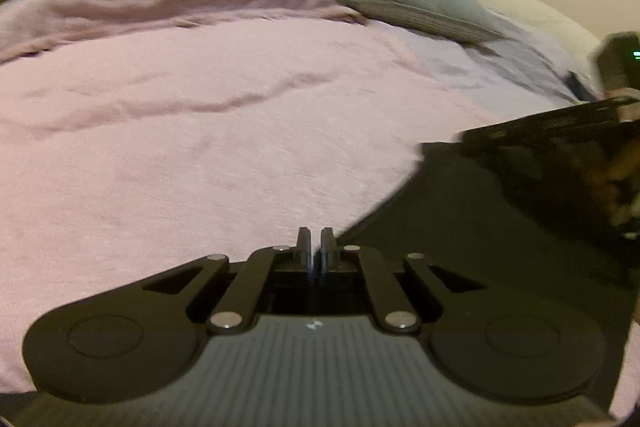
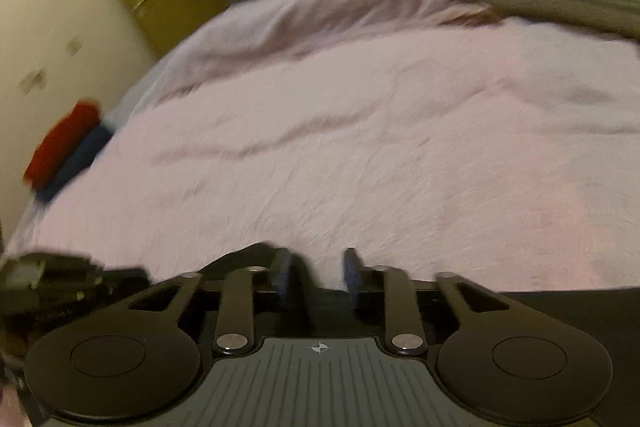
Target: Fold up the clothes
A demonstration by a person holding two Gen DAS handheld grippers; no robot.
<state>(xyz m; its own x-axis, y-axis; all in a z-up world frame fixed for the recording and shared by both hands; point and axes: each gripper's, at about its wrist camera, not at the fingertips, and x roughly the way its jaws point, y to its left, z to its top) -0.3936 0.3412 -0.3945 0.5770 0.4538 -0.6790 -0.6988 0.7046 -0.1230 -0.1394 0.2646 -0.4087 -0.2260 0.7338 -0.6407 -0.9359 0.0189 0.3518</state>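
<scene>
Your left gripper (image 1: pixel 317 253) has its fingers closed almost together at the lower centre of the left wrist view; whether they pinch fabric cannot be confirmed. The dark garment (image 1: pixel 460 227) lies in the lower right of that frame, its straight edge running diagonally up and to the right from just beside the fingers — so the cloth sits to the right of the left gripper. Your right gripper (image 2: pixel 318 277) shows its fingers parted by a clear gap, holding nothing visible; the dark garment (image 2: pixel 580 307) appears only as a band at the lower right there. Everything rests on the pink blanket (image 1: pixel 200 147) covering the bed. Judged from this, the left gripper is nearer the garment edge.
</scene>
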